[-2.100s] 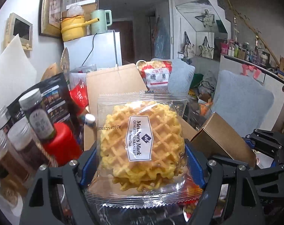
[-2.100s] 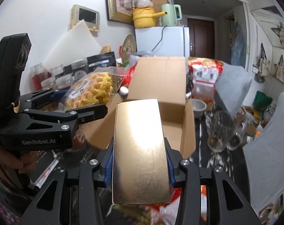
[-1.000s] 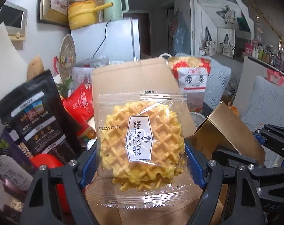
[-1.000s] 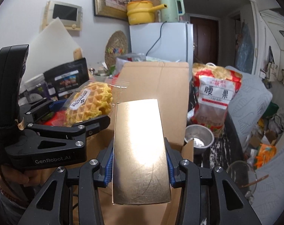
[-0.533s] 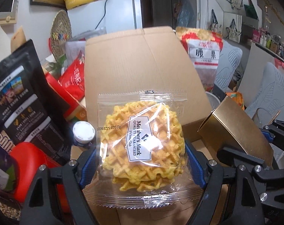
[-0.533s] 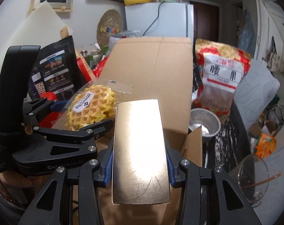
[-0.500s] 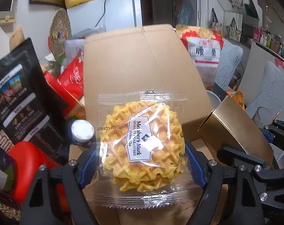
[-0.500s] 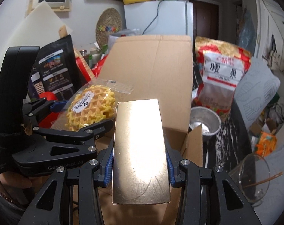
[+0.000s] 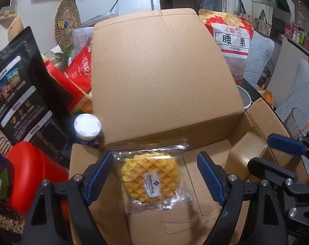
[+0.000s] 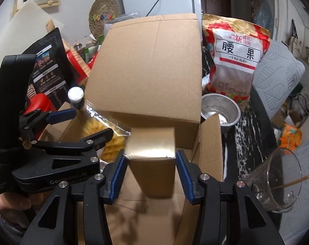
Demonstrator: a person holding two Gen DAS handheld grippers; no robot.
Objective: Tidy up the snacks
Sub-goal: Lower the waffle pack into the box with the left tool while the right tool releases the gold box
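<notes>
An open cardboard box (image 9: 166, 81) stands in front of me with its back flap up; it also shows in the right wrist view (image 10: 150, 77). A wrapped yellow waffle (image 9: 151, 180) lies loose inside the box, between the spread fingers of my left gripper (image 9: 154, 178), which is open. In the right wrist view the waffle (image 10: 111, 136) shows behind the left gripper (image 10: 83, 122). A gold carton (image 10: 152, 157) stands inside the box between the spread pads of my right gripper (image 10: 150, 175), which is open. The carton's far side (image 9: 244, 157) shows in the left wrist view.
Left of the box are a black snack pouch (image 9: 17, 94), a red container (image 9: 29, 173), a white-capped bottle (image 9: 87, 126) and red packets (image 9: 81, 67). Right of it are a cashew bag (image 10: 236, 57), a steel bowl (image 10: 222, 110) and a glass cup (image 10: 277, 179).
Both grippers lowered into the box and opened. The waffle dropped from the left gripper onto the box floor. The gold carton left the right gripper's grip and stands in the box.
</notes>
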